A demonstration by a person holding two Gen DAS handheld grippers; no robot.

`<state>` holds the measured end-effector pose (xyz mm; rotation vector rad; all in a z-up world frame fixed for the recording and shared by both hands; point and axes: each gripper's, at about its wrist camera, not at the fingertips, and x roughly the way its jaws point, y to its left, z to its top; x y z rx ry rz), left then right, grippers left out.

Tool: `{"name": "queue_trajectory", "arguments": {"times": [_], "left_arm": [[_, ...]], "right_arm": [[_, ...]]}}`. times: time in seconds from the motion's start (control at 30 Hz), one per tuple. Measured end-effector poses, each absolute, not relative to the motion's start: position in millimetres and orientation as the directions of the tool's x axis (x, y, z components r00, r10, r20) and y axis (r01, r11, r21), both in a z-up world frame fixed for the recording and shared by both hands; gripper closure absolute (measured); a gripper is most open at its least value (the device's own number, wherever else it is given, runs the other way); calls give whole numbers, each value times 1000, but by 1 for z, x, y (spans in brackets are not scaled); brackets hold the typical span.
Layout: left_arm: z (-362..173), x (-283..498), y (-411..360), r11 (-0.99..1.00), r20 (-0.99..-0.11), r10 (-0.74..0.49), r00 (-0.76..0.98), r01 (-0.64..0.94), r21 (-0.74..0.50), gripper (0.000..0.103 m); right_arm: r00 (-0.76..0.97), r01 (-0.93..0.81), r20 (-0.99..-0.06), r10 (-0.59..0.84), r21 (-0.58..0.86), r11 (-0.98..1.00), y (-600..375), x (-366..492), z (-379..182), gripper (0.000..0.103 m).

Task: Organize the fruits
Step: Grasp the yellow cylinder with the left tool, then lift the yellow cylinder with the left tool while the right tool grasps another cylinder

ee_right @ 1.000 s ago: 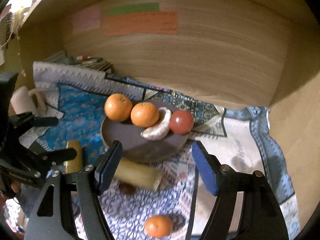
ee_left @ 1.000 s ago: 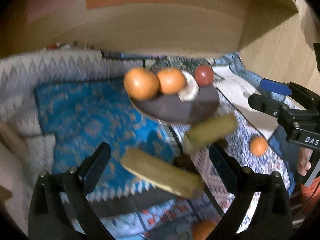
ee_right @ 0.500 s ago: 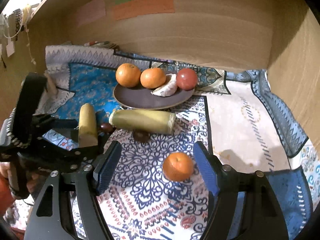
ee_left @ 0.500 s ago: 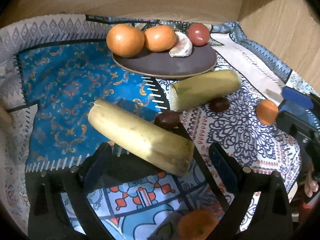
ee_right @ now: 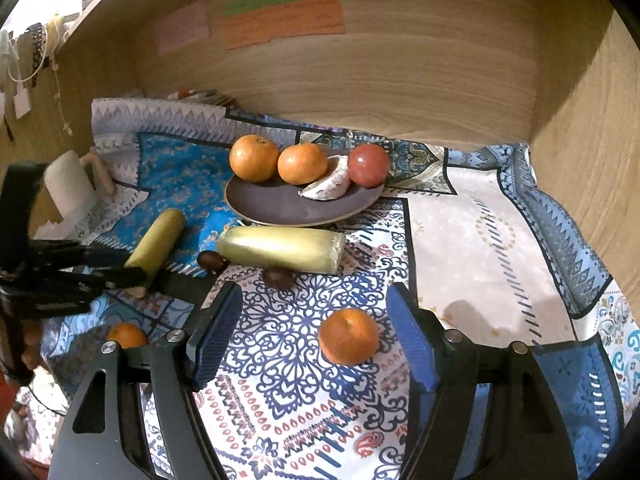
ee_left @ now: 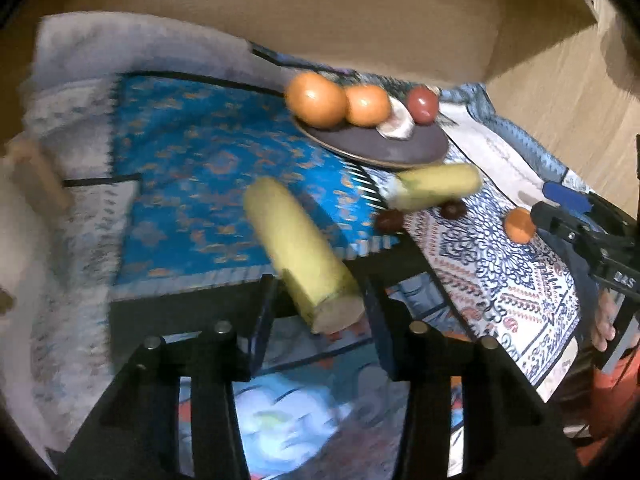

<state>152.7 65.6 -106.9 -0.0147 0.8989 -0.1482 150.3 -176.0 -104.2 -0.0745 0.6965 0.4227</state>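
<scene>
My left gripper is shut on the cut end of a yellow banana piece, which also shows in the right wrist view. A dark plate holds two oranges, a peeled segment and a red fruit. A second banana piece lies in front of the plate with two dark small fruits beside it. My right gripper is open around a loose orange on the cloth, not touching it.
A patterned cloth covers the surface inside wooden walls. Another orange lies at the front left. A white mug stands at the left. The left gripper shows at the left of the right wrist view.
My left gripper has closed on the near banana piece's end. My right gripper has moved forward so the loose orange sits between its open fingers.
</scene>
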Motion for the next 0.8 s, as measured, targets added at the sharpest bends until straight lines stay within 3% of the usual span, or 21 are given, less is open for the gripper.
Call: {"name": "queue_trajectory", "arguments": {"times": [0.17,0.27,0.43,0.53,0.6,0.8], "left_arm": [[-96,148,77,994,-786,-85,613,103,-27,56],[-94,160,74,994,-782,-101,615,102,-48,38],[-116,205,68,994,-823,-106,558,83,-71,34],[-132,228,67,981,-848,-194,494,90,-172,40],[-135,236,63,981,-846,-192,497,99,-165,49],[-138,243,61,982,-841,-186,509,94,-161,56]], "right_arm": [[688,-409,-639,343,50,911,-170,154,-104,32],[688,-407,-642,339,46,912,-168,157,-104,32],[671,-411,-651,355,72,909,-167,163,-105,32],[667,-416,-658,349,59,907,-165,163,-107,32],[673,-416,-660,334,36,909,-164,163,-108,32],[662,-423,-673,329,27,906,-165,177,-107,31]]}}
